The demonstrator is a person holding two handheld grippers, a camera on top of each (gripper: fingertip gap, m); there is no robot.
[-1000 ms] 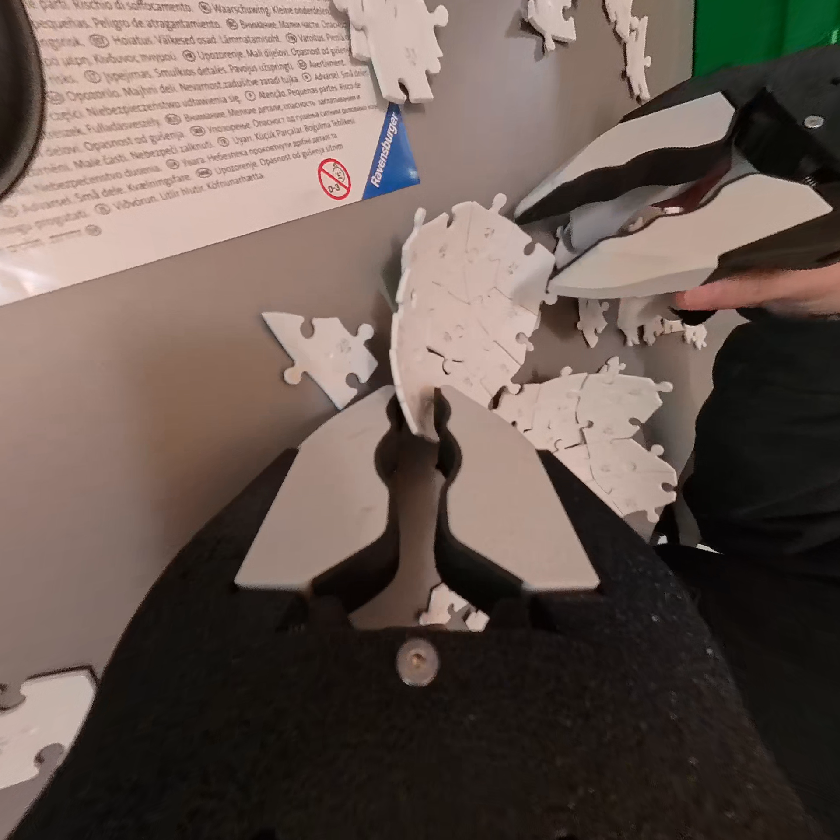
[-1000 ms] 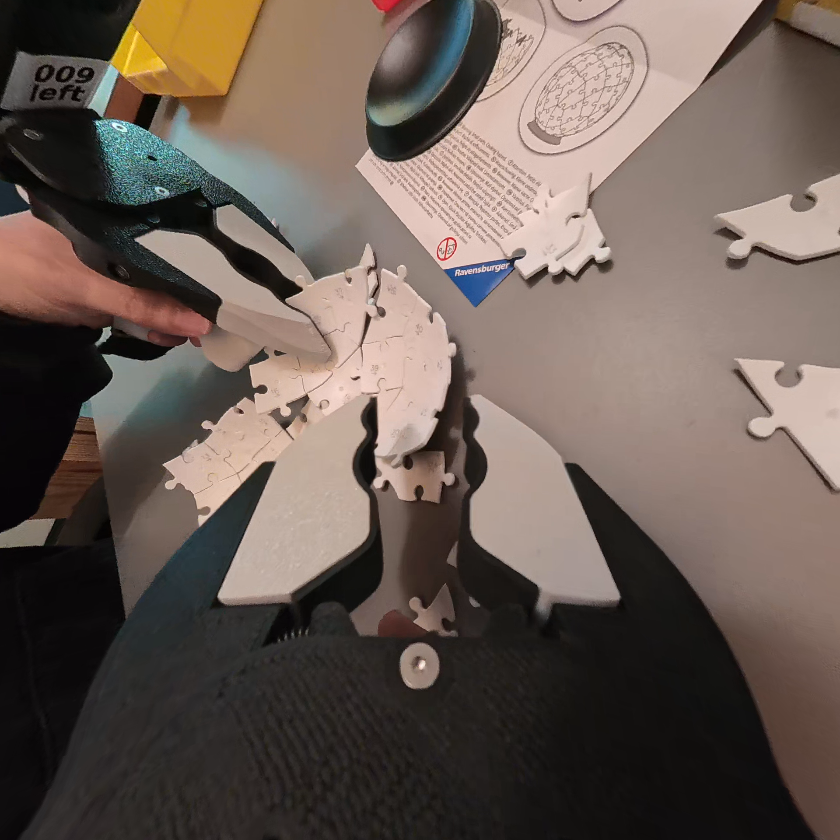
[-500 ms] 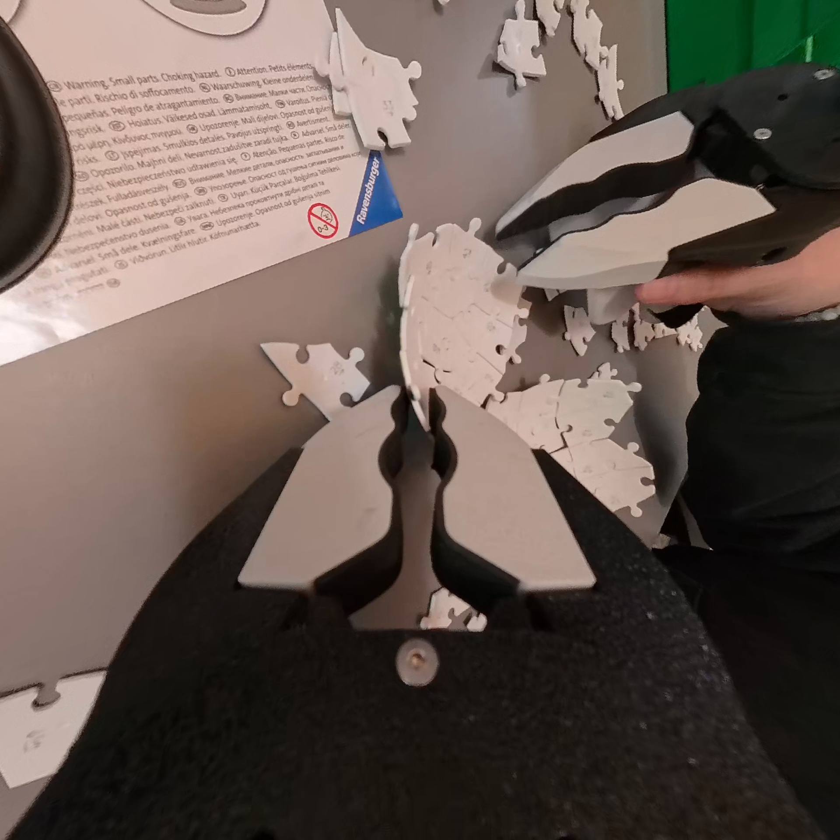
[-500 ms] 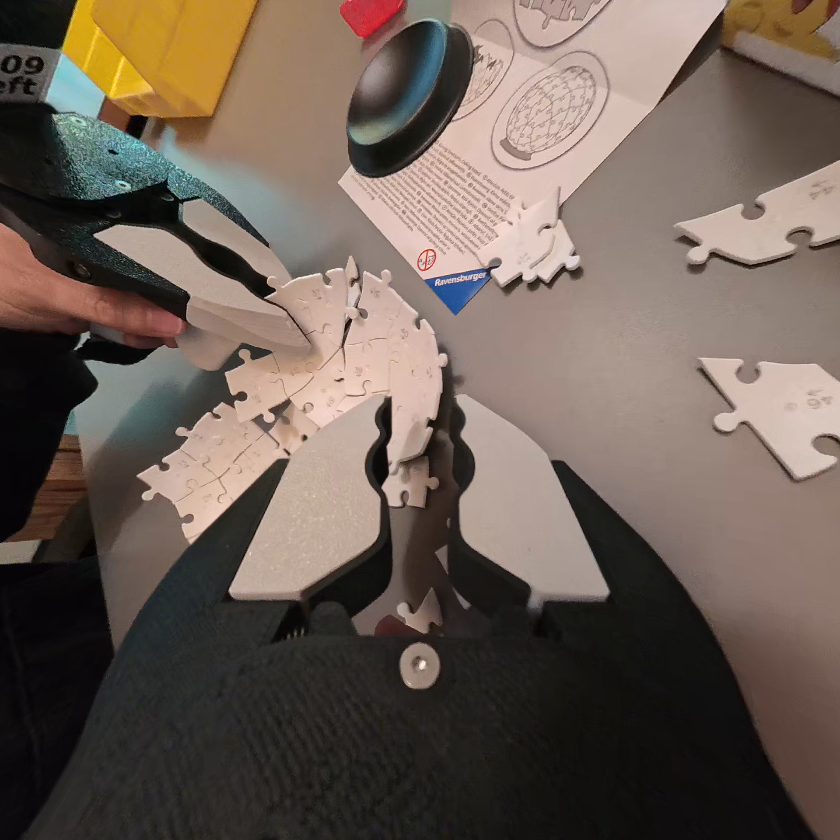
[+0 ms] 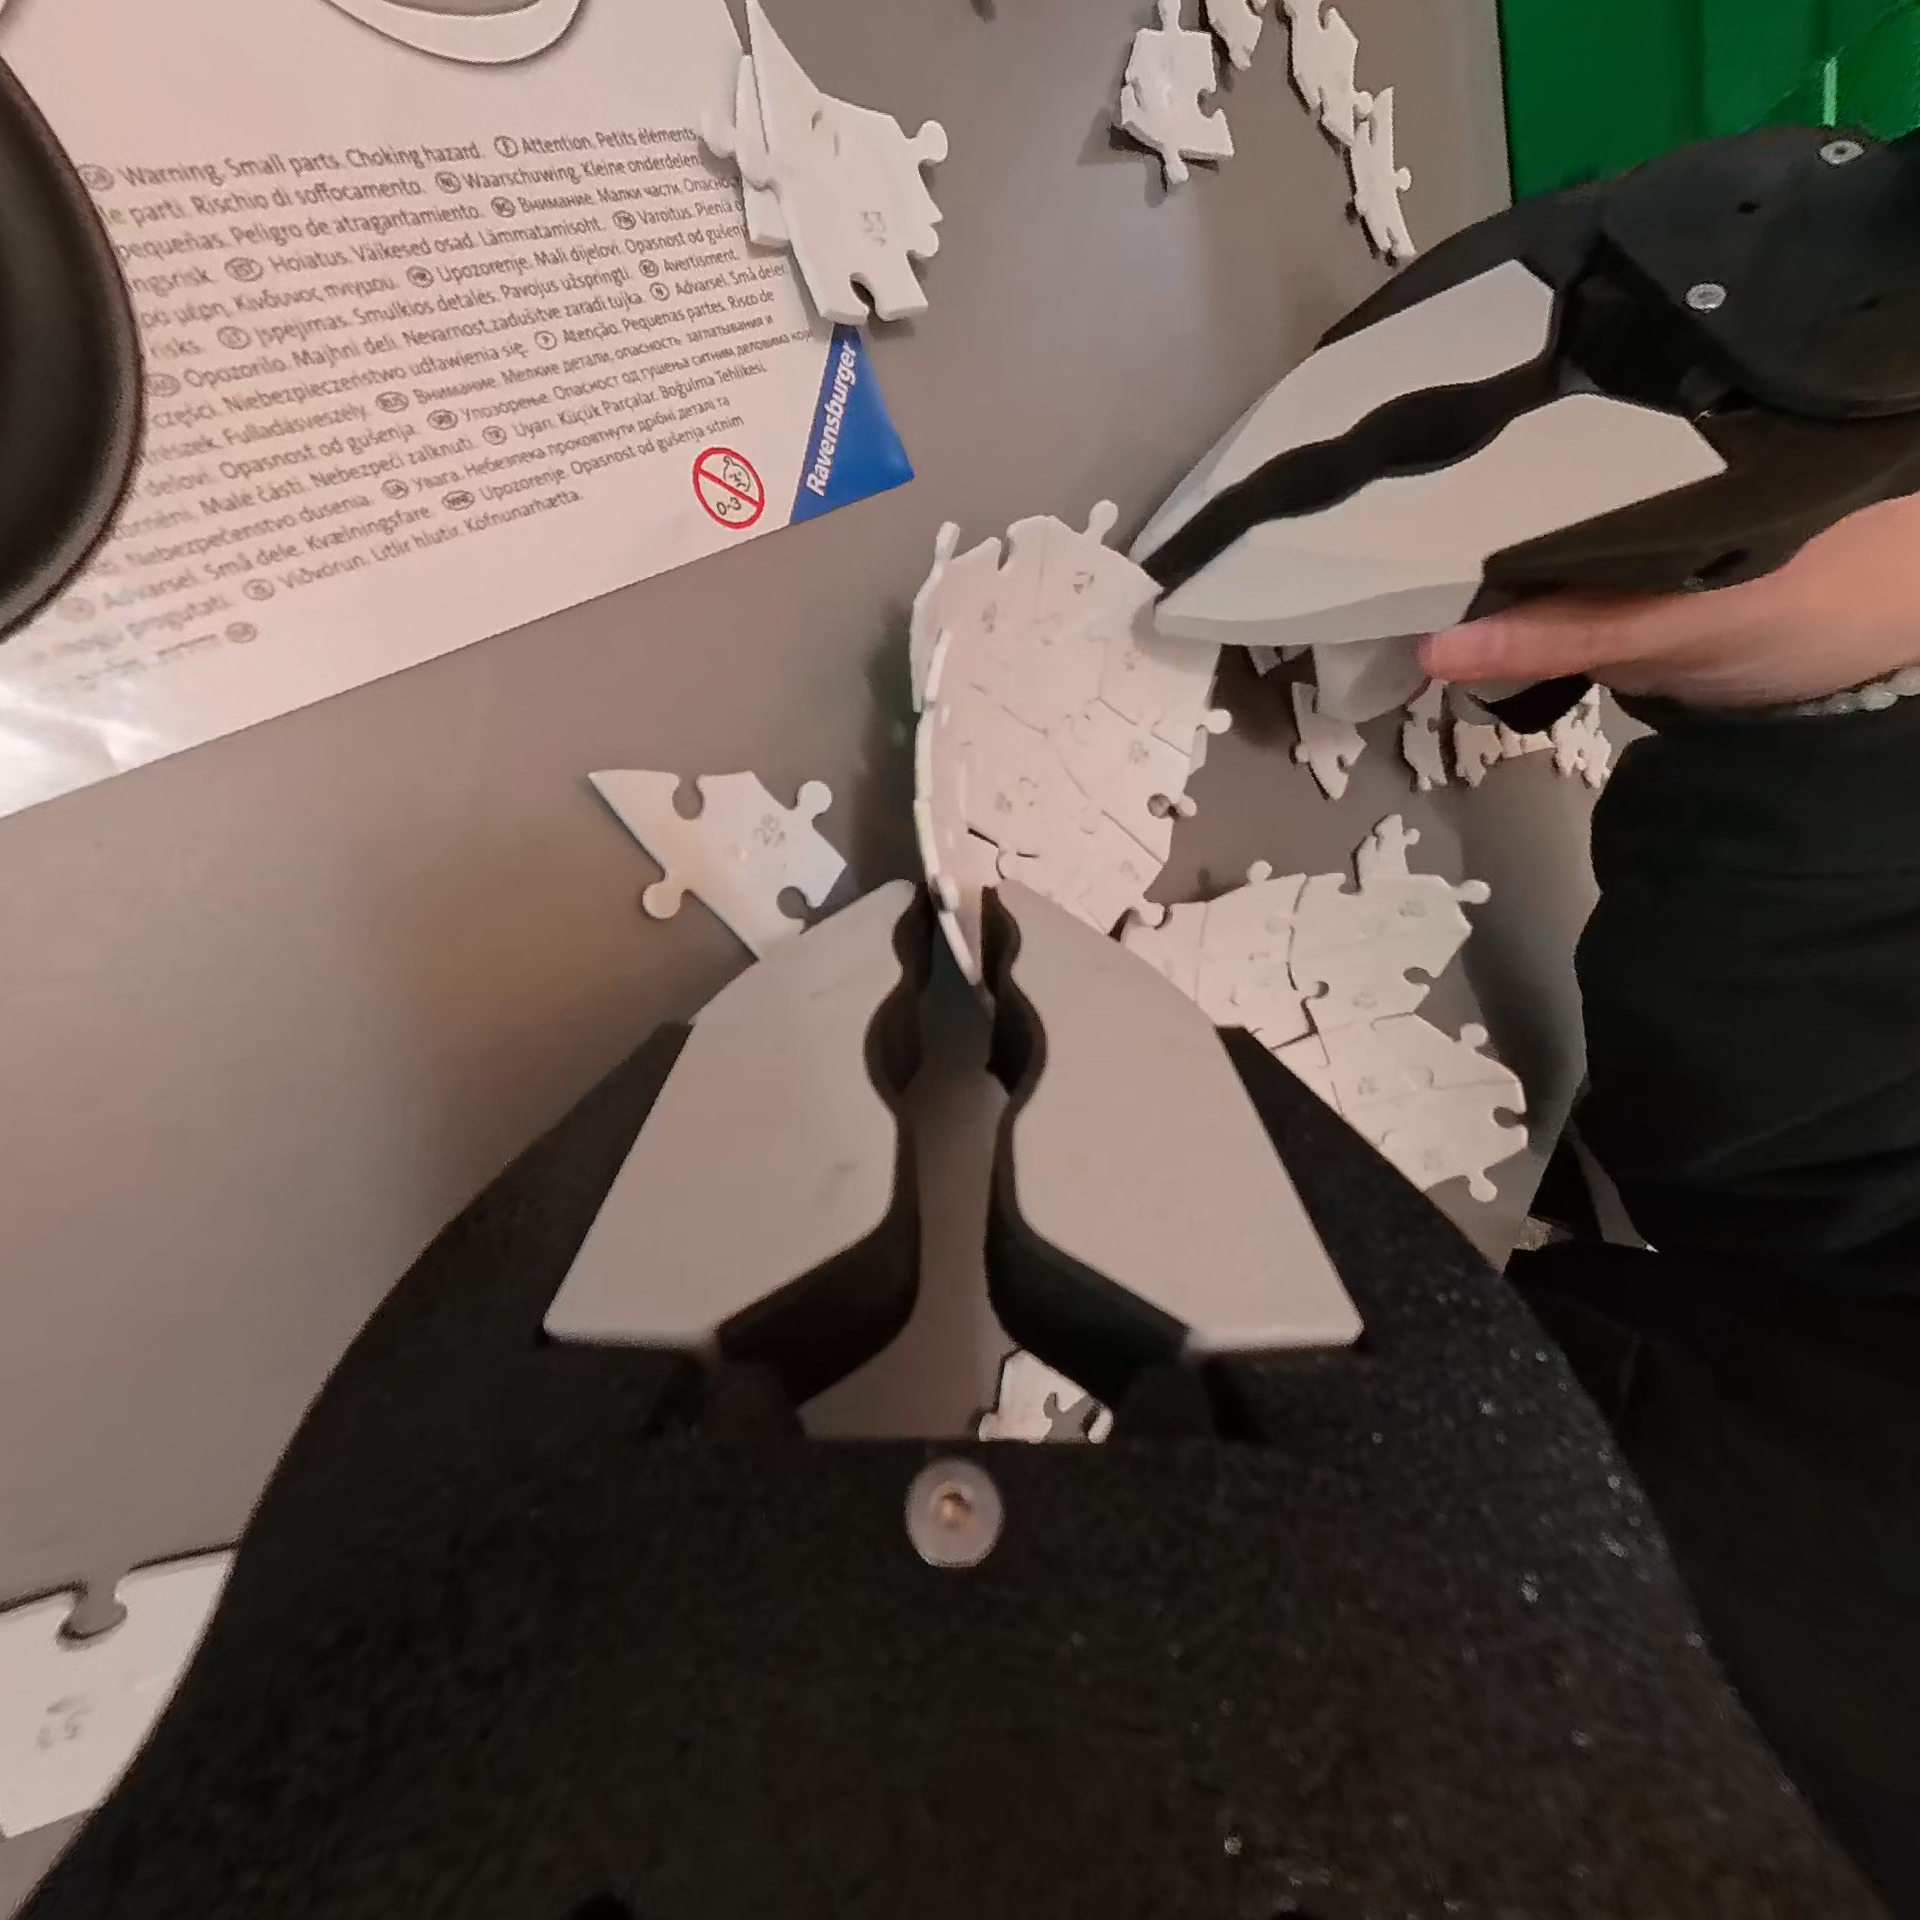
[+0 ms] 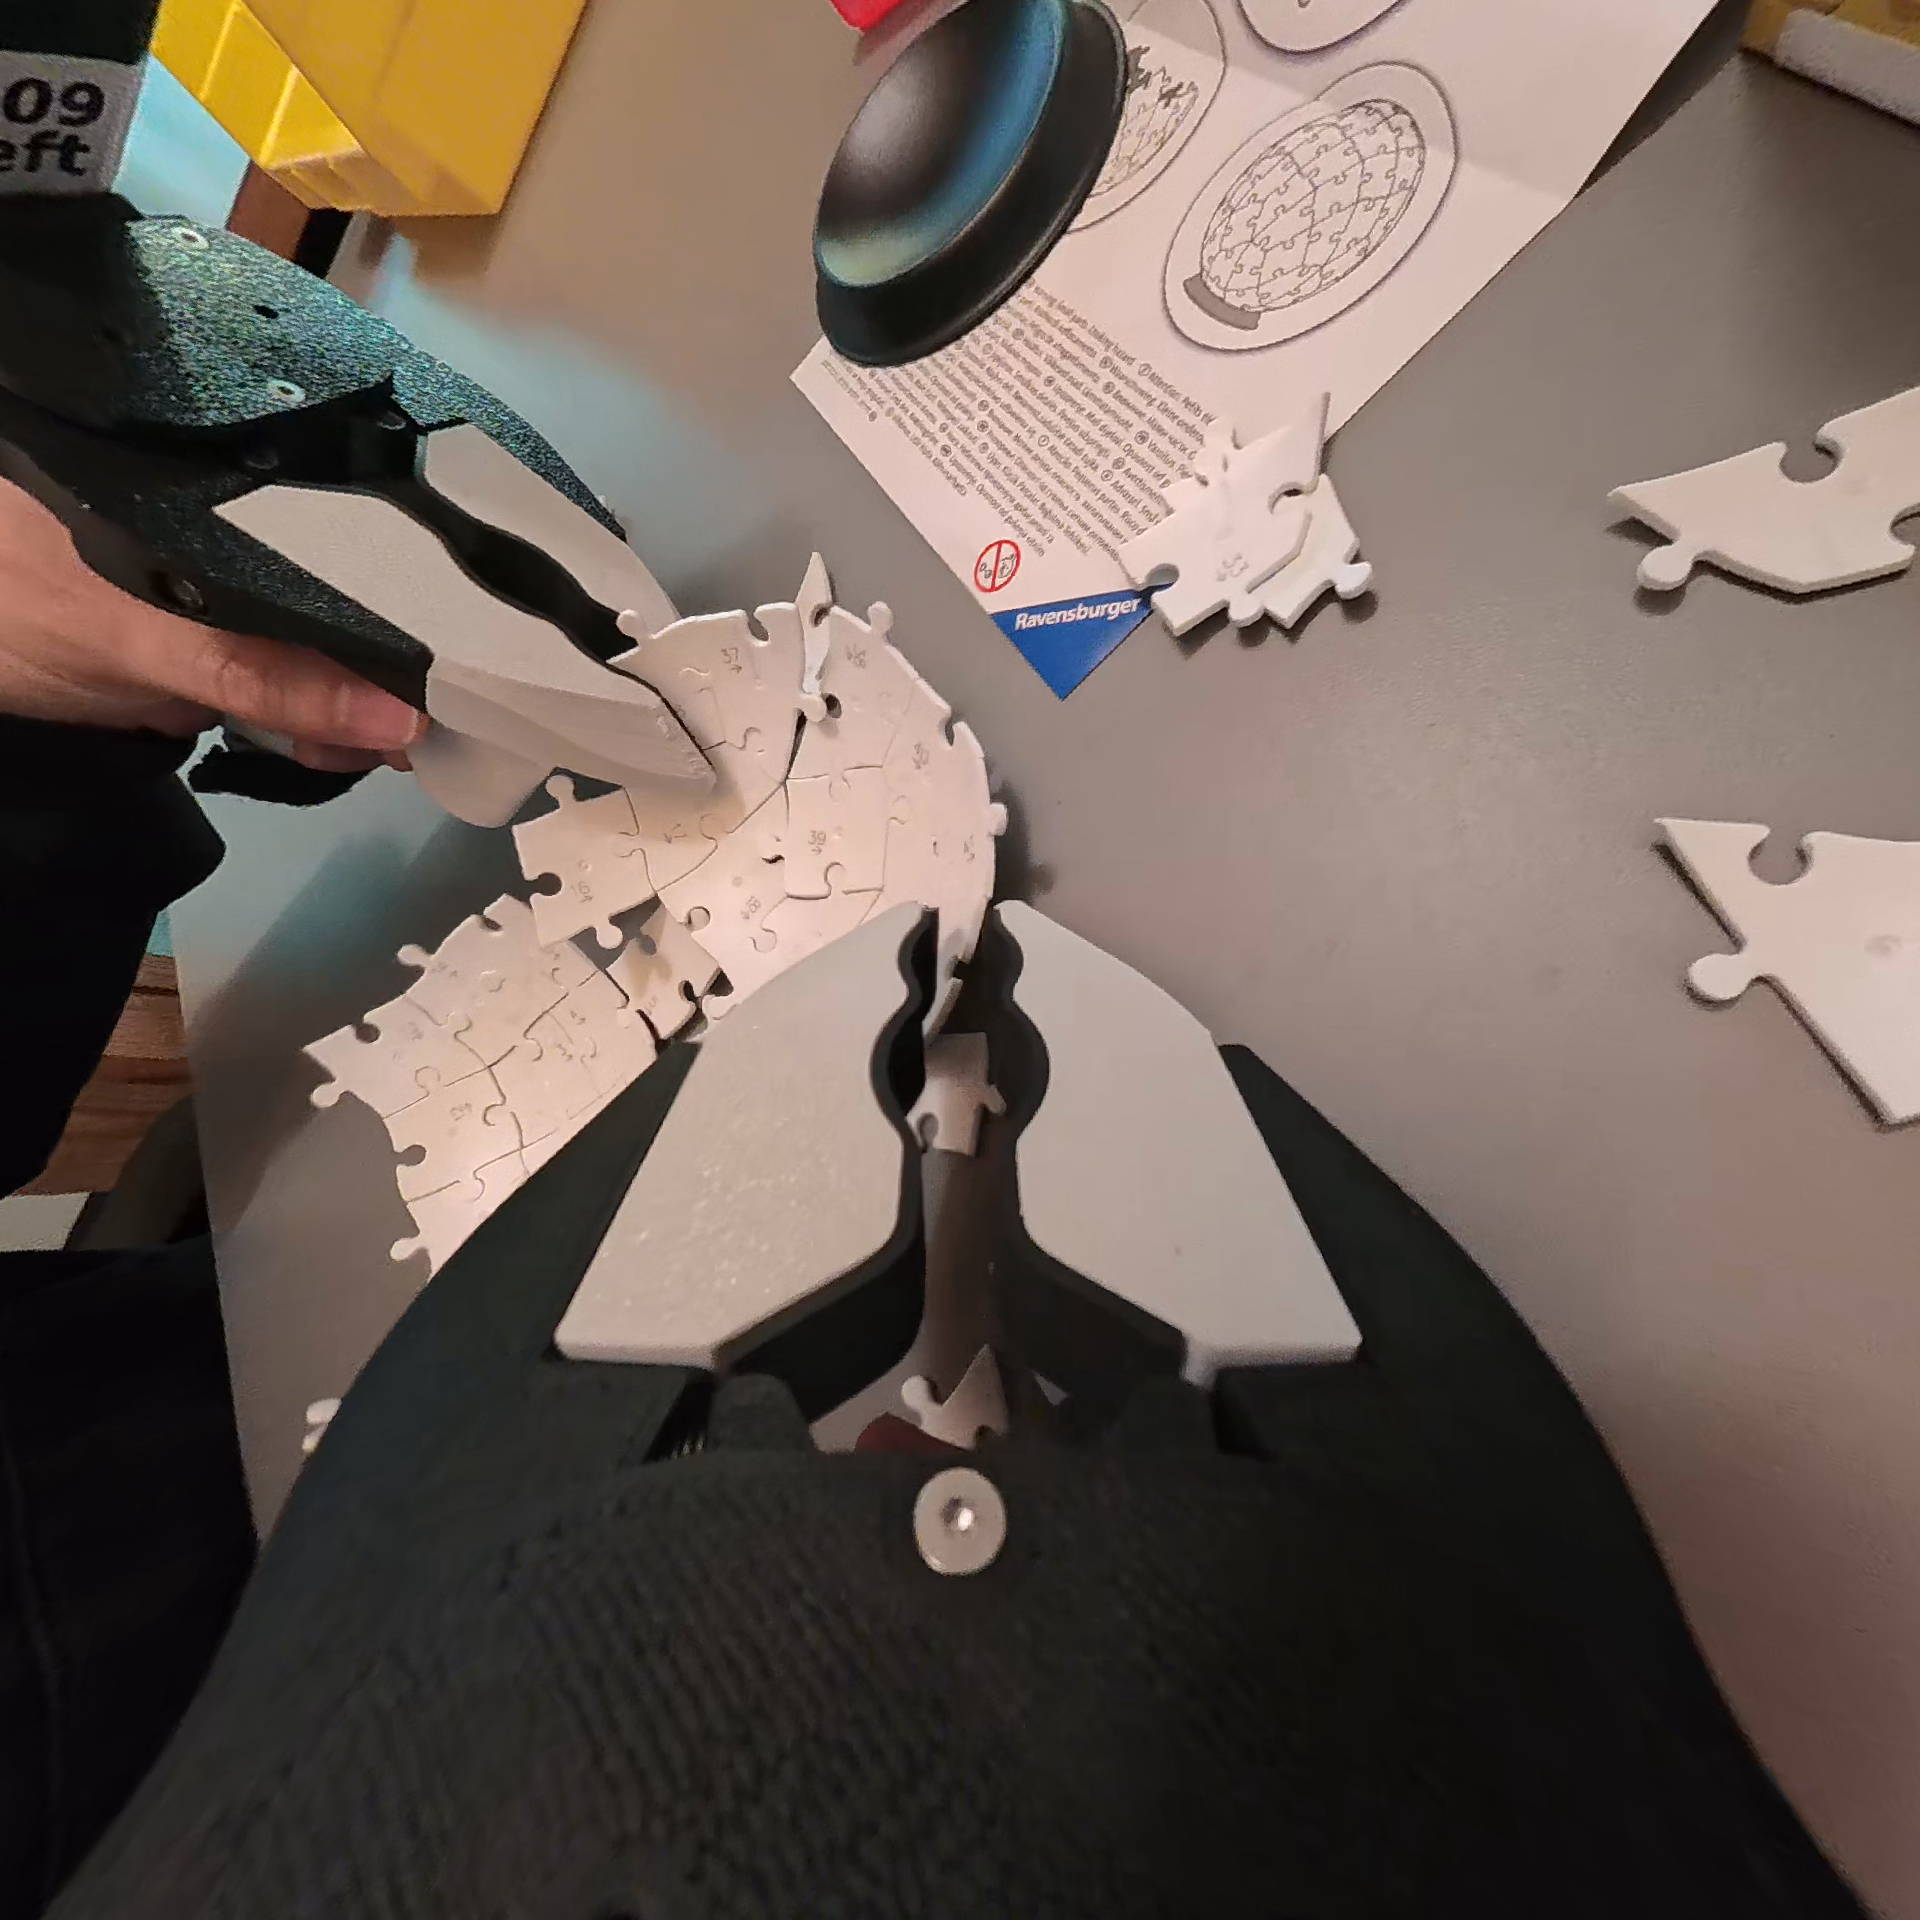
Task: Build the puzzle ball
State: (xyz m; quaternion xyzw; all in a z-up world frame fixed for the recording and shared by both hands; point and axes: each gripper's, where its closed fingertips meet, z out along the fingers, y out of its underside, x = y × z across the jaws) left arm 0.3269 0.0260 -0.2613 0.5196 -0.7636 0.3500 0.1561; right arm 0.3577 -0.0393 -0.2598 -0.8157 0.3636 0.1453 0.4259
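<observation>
A curved assembled section of white puzzle pieces [image 5: 1060, 727] stands on edge above the grey table [image 5: 312, 987]. My left gripper [image 5: 951, 920] is shut on its lower edge. My right gripper [image 5: 1153, 592] comes in from the upper right and is shut on the opposite edge. In the right wrist view the section [image 6: 831, 821] sits between both grippers: my right gripper [image 6: 958, 930] pinches its near rim, and my left gripper [image 6: 686, 743] pinches the far left side. A second assembled section [image 5: 1351, 1018] lies flat on the table, also in the right wrist view [image 6: 468, 1081].
An instruction sheet [image 6: 1351, 260] bears a black round stand [image 6: 966, 177] and stacked pieces [image 6: 1247, 540]. Loose white pieces lie at the right [image 6: 1787, 509] [image 6: 1829, 935] and near my left gripper [image 5: 738, 842]. A yellow box [image 6: 395, 94] stands at the back left. The left gripper's tips are roughly 8 cm from the right gripper's.
My right gripper's fingers have closed from a wide gap onto the rim of the curved section. My left gripper has kept its hold, and the section has shifted slightly.
</observation>
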